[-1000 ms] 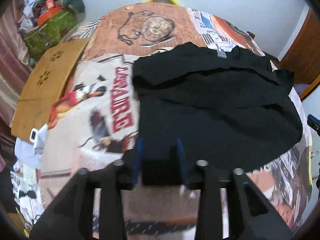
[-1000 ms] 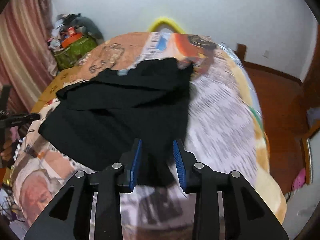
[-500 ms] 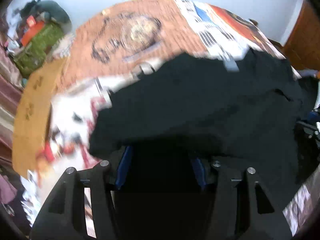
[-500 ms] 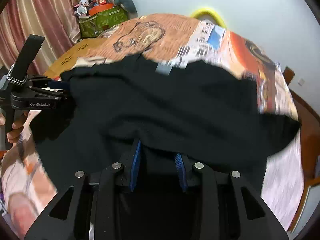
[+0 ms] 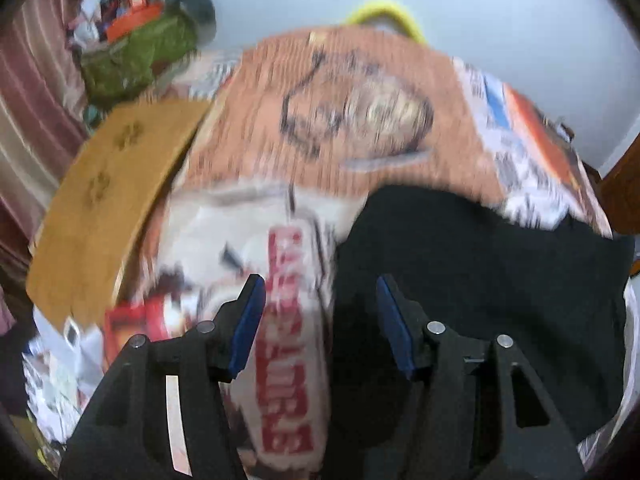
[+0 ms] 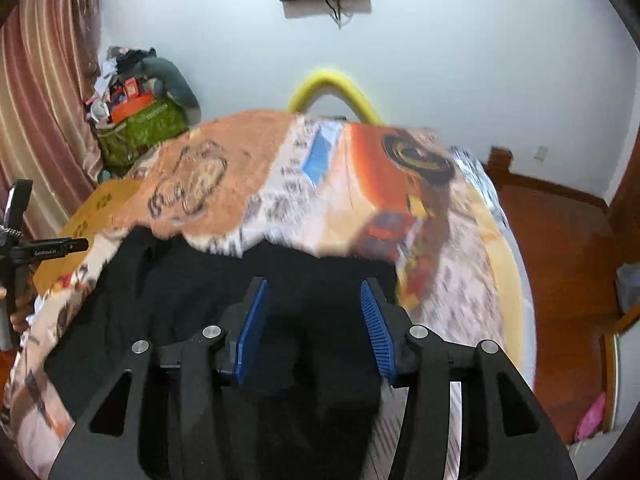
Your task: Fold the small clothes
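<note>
Black garment [image 6: 192,296] beneath both grippers' parted fingers [image 6: 250,316]

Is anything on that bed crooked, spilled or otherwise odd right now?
Nothing spilled or torn. The black cloth garment lies on the printed blanket with an uneven, wavy far edge, so it is not squared up. Both the left gripper and right gripper hang open above it.
</note>
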A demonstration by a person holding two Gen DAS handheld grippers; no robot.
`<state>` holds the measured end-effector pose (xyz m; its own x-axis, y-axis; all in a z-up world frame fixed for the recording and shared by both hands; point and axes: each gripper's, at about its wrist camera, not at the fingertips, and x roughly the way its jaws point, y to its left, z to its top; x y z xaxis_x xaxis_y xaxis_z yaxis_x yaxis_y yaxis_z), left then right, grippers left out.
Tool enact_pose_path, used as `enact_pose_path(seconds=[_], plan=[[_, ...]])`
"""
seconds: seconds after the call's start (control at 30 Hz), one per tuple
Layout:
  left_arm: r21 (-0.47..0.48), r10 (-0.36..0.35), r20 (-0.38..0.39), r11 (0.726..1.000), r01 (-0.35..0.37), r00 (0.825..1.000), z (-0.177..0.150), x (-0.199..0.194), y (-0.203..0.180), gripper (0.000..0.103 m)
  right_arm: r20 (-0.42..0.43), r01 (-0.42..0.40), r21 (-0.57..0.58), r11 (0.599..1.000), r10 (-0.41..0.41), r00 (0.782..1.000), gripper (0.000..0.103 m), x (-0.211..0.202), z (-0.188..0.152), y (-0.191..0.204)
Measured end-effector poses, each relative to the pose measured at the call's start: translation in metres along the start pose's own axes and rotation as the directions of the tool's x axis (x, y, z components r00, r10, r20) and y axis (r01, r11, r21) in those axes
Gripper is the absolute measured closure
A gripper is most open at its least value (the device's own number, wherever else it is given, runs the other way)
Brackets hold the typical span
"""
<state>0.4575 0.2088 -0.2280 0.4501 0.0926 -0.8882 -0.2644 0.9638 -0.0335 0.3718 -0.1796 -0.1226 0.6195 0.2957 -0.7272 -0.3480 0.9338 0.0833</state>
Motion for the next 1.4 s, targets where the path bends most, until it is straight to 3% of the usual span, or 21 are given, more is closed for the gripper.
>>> enact_pose_path(seconds=[0.2,0.3,0.37,0.4,0.5,0.73,0.87,1.0,1.1,1.17,1.23,1.4], plan=[[-0.022,-0.075,-0.122,0.997,0.073,0.99,-0.056,0.014,0.013,0.045,-0.095,0.024,0.003,1.0,-0.024,0.995,0.059,-0.025,-0.056,-0.015],[-0.027,-0.134,-0.132,0.991,0.132,0.982,-0.081,0.01,0.009,0.045,-0.131,0.023,0.034,0.999,-0.019,0.991,0.058,-0.037,-0.081,-0.019],[-0.001,-0.131,-0.104,0.991,0.132,0.986,-0.092,0.002,0.0,0.046,-0.145,0.022,0.057,0.998,-0.013,0.989,0.058,-0.042,-0.093,-0.019],[0.011,-0.131,-0.101,0.991,0.132,0.986,-0.094,0.0,-0.004,0.052,-0.151,0.02,0.067,0.998,-0.01,0.989,0.058,-0.046,-0.1,-0.018],[0.045,-0.161,-0.097,0.985,0.166,0.982,-0.104,-0.011,-0.017,0.084,-0.157,0.017,0.095,0.995,-0.002,0.988,0.052,-0.055,-0.111,-0.016],[0.093,-0.103,-0.104,0.989,0.113,0.989,-0.132,-0.031,-0.023,0.092,-0.132,0.018,0.156,0.988,0.003,0.991,0.049,-0.076,-0.127,-0.019],[0.125,-0.096,-0.136,0.986,0.113,0.986,-0.17,-0.046,-0.026,0.092,-0.126,0.01,0.177,0.984,0.012,0.992,0.049,-0.081,-0.135,-0.022],[0.215,-0.121,-0.127,0.966,0.146,0.984,-0.203,-0.077,-0.039,0.092,-0.141,-0.005,0.207,0.978,0.035,0.989,0.049,-0.075,-0.144,-0.024],[0.237,-0.089,-0.081,0.966,0.106,0.993,-0.206,-0.096,-0.035,0.087,-0.158,-0.026,0.234,0.972,0.064,0.985,0.049,-0.068,-0.148,-0.022],[0.218,-0.069,-0.045,0.973,0.077,0.997,-0.198,-0.101,-0.027,0.078,-0.162,-0.033,0.233,0.972,0.072,0.984,0.049,-0.064,-0.149,-0.018],[0.168,-0.051,-0.008,0.984,0.052,0.999,-0.179,-0.101,-0.012,0.058,-0.168,-0.039,0.223,0.974,0.078,0.983,0.049,-0.06,-0.149,-0.014],[0.067,-0.046,0.035,0.997,0.043,0.998,-0.132,-0.086,0.02,0.046,-0.192,-0.036,0.23,0.973,0.081,0.978,0.049,-0.044,-0.148,-0.01]])
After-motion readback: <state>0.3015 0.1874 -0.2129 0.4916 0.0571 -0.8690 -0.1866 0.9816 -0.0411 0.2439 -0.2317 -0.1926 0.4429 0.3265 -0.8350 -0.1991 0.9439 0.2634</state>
